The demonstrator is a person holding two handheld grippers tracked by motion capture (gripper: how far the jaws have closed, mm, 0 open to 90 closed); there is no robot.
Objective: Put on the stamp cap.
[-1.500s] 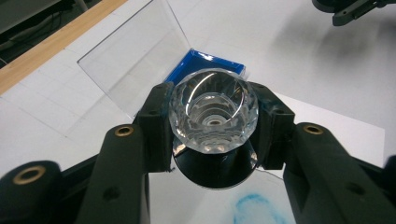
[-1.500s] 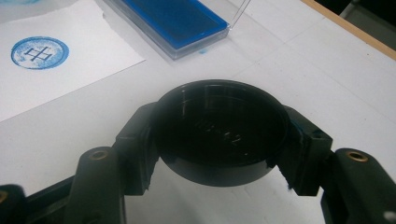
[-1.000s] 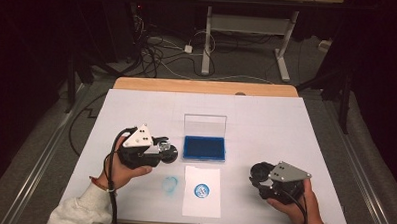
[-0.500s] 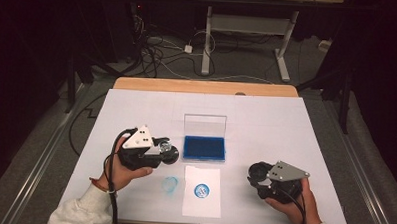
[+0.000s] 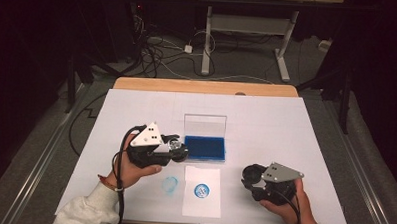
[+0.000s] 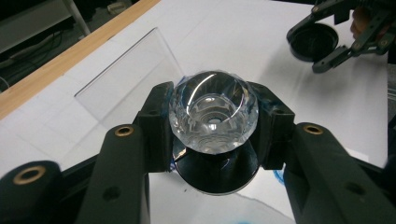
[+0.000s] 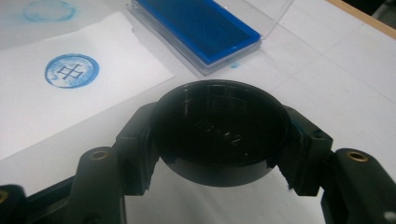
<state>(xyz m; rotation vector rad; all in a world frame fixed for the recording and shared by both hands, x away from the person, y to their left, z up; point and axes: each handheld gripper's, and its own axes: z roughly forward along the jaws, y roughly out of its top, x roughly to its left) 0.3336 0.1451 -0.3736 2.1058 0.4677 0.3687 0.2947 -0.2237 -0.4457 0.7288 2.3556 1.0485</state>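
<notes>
Two hand-held grippers were in your hands, each clamped on a part of the stamp. Your left hand-held gripper had its jaws closed around the stamp, gripping its clear faceted knob from both sides, with the black round base below the knob. It hung just left of the blue ink pad, whose clear lid stood upright behind it. Your right hand-held gripper was closed on the black cap, the pads pressing on opposite sides of its rim and the hollow side turned toward that gripper's camera. It sat to the right of the white paper, well apart from the ink pad. The paper lay on the counter and bore a round blue stamp print. A fainter blue ring marked the counter just left of the paper.
</notes>
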